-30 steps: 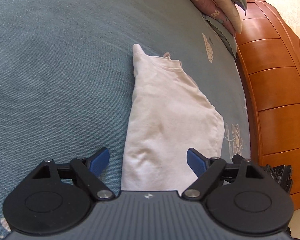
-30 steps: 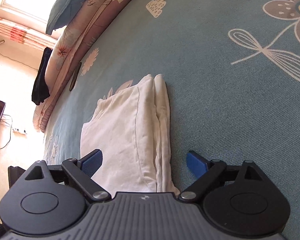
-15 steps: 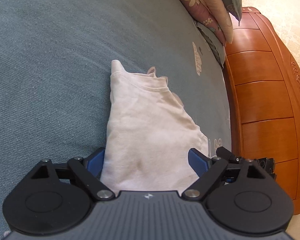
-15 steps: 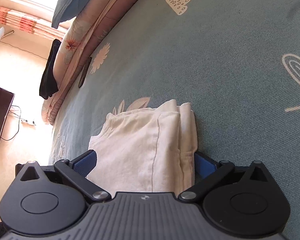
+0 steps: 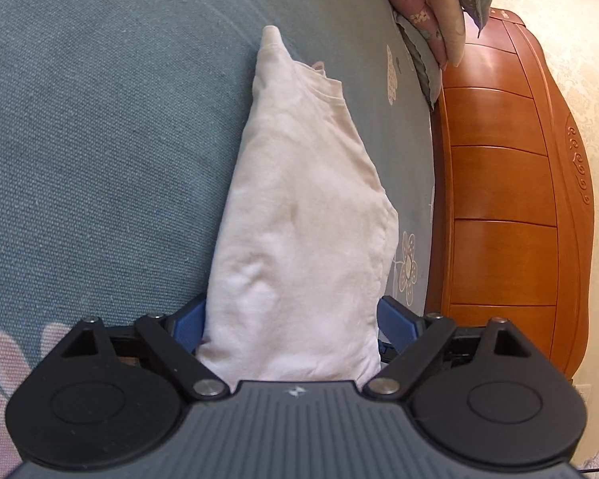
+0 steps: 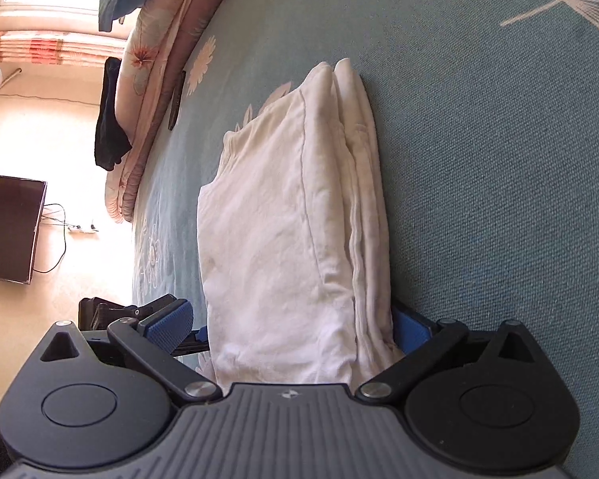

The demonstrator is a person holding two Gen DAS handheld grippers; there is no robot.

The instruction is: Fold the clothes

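Two grippers sit at the shirt (image 5: 299,215) on the bed (image 5: 100,119). The left gripper (image 5: 291,321) and right gripper (image 6: 295,323) have jaws spread wide around its folded layers, maybe so they can pinch them together.
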